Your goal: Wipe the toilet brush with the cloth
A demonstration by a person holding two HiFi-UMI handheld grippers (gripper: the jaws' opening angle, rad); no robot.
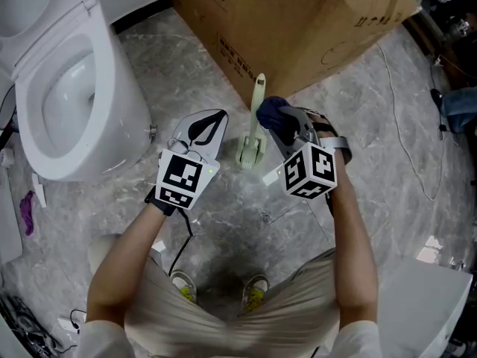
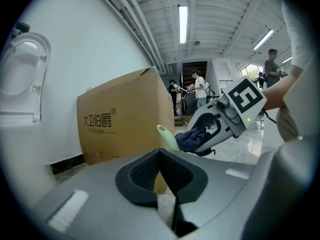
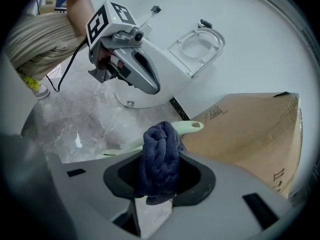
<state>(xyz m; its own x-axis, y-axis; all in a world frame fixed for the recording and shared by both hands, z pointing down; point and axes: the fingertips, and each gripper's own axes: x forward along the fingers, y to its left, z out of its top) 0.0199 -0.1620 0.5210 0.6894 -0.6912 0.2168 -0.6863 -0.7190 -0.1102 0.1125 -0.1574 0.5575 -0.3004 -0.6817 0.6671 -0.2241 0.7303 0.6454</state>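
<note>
On the grey marbled floor [image 1: 373, 177], just off the near corner of the cardboard box [image 1: 298, 21], the pale green toilet brush [image 1: 254, 129] stands upright in its holder. Toilet [image 1: 67, 88] well apart, toward the floor's left edge. Right gripper [image 3: 159, 176]: jaws clamped on a bunched dark blue cloth [image 3: 160, 149], which sits against the upper part of the brush handle, on its right side. Left gripper [image 2: 161, 171]: jaws pressed together, nothing between them, held just left of the brush and not touching it. Both grippers held above the floor, marker cubes facing up.
</note>
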